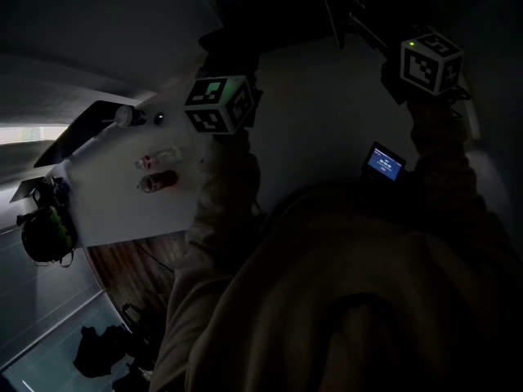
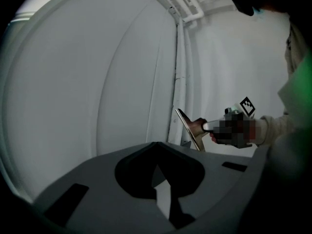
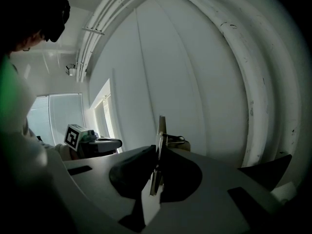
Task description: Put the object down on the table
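The scene is dim. In the right gripper view my right gripper [image 3: 158,155] is shut on a thin flat object [image 3: 159,130], which stands upright and edge-on between the jaws. The left gripper view shows that object [image 2: 189,128] as a slanted thin plate, held in the air in front of a white wall. My left gripper [image 2: 157,166] has its jaw tips together with nothing between them. In the head view both marker cubes are raised, the left cube [image 1: 219,104] near the table's end and the right cube [image 1: 431,62] at the upper right. The jaws themselves are hidden there.
A white table [image 1: 106,211] lies at the left with two small bottles [image 1: 158,170] on it and headphones [image 1: 45,235] at its end. A small lit screen [image 1: 384,163] glows below the right arm. White pipes [image 2: 183,57] run up the wall. A dark bag [image 1: 102,349] lies on the floor.
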`<state>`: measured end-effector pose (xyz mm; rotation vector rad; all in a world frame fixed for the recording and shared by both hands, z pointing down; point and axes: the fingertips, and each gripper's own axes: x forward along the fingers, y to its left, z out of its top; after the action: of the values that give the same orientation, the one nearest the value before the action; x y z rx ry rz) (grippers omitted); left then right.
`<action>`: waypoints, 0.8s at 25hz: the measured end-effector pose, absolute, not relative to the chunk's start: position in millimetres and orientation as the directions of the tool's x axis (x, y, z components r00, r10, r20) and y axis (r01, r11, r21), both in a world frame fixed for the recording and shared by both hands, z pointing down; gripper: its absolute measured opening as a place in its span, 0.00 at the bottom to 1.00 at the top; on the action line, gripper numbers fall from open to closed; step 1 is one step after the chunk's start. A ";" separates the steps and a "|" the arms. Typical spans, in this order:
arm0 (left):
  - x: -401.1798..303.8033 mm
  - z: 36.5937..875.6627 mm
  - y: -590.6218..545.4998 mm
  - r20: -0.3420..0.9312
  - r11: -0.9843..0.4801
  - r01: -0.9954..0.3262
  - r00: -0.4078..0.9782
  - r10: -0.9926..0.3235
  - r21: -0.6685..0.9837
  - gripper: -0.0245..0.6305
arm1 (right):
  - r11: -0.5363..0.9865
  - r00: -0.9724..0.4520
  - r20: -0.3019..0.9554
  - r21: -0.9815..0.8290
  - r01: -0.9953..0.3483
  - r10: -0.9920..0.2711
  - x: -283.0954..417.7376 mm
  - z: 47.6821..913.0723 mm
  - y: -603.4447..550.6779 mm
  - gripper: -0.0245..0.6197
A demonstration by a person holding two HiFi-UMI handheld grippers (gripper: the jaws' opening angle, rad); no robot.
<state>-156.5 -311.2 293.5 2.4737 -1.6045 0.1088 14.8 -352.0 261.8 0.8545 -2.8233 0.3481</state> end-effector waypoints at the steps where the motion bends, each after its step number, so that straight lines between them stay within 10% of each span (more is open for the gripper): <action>1: -157.0 292.3 -312.0 0.165 -0.392 -0.912 0.407 -0.898 0.118 0.04 | 0.811 -0.824 0.229 -0.172 -0.559 -0.519 14.0 261.1 -353.0 0.10; 20: -149.4 327.6 -306.4 0.200 -0.383 -0.910 0.410 -0.890 0.159 0.04 | 0.809 -0.823 0.275 -0.198 -0.554 -0.496 19.9 298.7 -349.7 0.10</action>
<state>-149.4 -306.4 327.6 2.4239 -1.5810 0.1190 19.9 -349.7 298.7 0.8185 -2.7849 0.4002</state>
